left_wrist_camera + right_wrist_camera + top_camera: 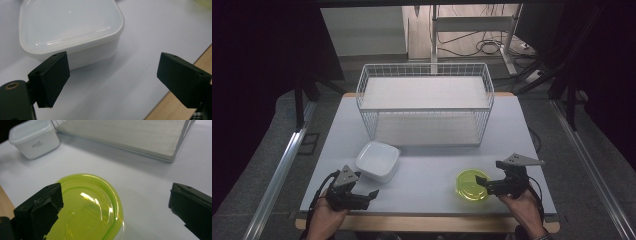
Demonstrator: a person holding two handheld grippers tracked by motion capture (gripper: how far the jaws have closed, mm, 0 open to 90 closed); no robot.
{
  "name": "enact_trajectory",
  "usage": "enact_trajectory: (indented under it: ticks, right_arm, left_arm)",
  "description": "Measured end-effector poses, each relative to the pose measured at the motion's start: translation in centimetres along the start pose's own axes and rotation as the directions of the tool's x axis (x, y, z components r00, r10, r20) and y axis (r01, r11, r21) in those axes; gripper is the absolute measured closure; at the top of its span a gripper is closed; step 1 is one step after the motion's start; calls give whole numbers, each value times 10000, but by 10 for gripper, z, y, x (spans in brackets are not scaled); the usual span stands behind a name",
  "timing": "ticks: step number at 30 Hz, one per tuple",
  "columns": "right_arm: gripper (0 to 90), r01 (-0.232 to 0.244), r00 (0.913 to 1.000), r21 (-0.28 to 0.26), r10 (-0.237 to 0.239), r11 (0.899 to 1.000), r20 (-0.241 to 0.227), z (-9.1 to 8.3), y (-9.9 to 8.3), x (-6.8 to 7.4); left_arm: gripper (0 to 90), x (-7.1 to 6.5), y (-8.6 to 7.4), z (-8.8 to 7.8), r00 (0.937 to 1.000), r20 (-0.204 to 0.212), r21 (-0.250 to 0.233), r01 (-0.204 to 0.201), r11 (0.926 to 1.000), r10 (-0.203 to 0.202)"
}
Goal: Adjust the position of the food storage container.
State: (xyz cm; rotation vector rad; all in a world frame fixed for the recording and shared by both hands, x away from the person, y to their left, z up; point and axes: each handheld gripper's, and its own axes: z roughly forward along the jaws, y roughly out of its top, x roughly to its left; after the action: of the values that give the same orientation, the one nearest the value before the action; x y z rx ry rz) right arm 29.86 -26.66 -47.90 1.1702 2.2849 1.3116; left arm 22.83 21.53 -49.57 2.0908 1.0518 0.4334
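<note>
**Two light tubs, both tongs wide and empty**

The right gripper [486, 186] gapes at the yellow-green lidded container [472, 185], at five o'clock on the table [432, 165]. The left gripper [371, 193] gapes below the white square container [377, 160], at seven. Both look light, stiff and slick; pinch the rims.

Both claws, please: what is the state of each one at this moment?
Left claw: open, holding nothing, beside the white square container.
Right claw: open, holding nothing, at the yellow-green round container.
</note>
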Motion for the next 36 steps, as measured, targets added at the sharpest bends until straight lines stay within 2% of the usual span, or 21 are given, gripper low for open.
enact_trajectory:
  ticks: [2, 4, 6, 8, 10, 11, 13, 18, 19, 21, 25, 26, 29, 31, 32, 33, 36]
  right_arm:
    - [0, 76, 9999, 90, -77, 9999, 114, 1, 0, 0]
    - [8, 239, 9992, 221, -246, 9995, 318, 0, 2, 3]
    - [27, 208, 9989, 337, -222, 9992, 418, 0, 2, 4]
    - [35, 158, 9988, 404, -176, 9991, 456, 1, 2, 4]
    - [73, 37, 9987, 646, -70, 9979, 510, 3, 1, 5]
    - [87, 24, 9987, 665, -58, 9978, 511, 3, 1, 5]
    - [123, 47, 9988, 610, -76, 9981, 481, 3, 2, 5]
    - [213, 273, 9979, 387, -295, 9989, 576, -1, 5, 8]
    - [275, 389, 9977, 374, -409, 9985, 542, -2, 6, 9]
    - [334, 588, 9969, 439, -609, 9973, 493, -1, 7, 12]
    - [479, 925, 9953, 397, -935, 9949, 247, 0, 12, 20]
    - [479, 925, 9953, 397, -935, 9949, 247, 0, 12, 20]
    - [621, 1473, 9890, 362, -1469, 9884, -146, 4, 18, 35]
    - [701, 1759, 9841, 462, -1745, 9833, -332, 8, 20, 44]
    - [701, 1759, 9841, 462, -1745, 9833, -332, 8, 20, 44]
    - [754, 2035, 9781, 674, -1997, 9767, -588, 13, 21, 53]
    - [836, 2132, 9736, 757, -2054, 9741, -1001, 19, 22, 62]
  left_arm:
    - [103, -2, 0, -1, 10000, -33, -10, -16, 10000, 16]
    - [99, -4, -1, -2, 9997, -201, -227, -108, 9997, 103]
    - [74, -4, -3, -2, 9998, -102, -431, 140, 9990, -144]
    - [59, -4, -3, -2, 9997, -126, -433, 220, 9988, -225]
    - [43, -5, -4, 1, 9994, -184, -252, 287, 9993, -292]
    - [40, -6, -4, 1, 9997, -53, -202, 254, 9995, -255]
    - [32, -7, -3, 1, 9995, 209, -379, 262, 9989, -254]
    - [58, -8, -3, -1, 9995, 165, -637, 294, 9975, -284]
    - [63, -7, -3, -2, 9992, 194, -682, 352, 9971, -340]
    - [69, -6, -4, -1, 9990, 238, -722, 385, 9966, -369]
    - [72, -7, -5, 1, 9995, 195, -660, 260, 9975, -248]
    - [73, -7, -5, 1, 9995, 195, -660, 260, 9975, -248]
    - [106, -9, -5, 2, 10000, 59, -693, -53, 9976, 57]
    - [114, -10, -5, 2, 10000, -46, -648, -82, 9979, 79]
    - [114, -10, -5, 2, 10000, -46, -648, -82, 9979, 79]
    - [115, -10, -5, 2, 10000, 19, -676, -73, 9977, 74]
    - [116, -10, -5, 2, 9999, 1, -678, -101, 9977, 102]
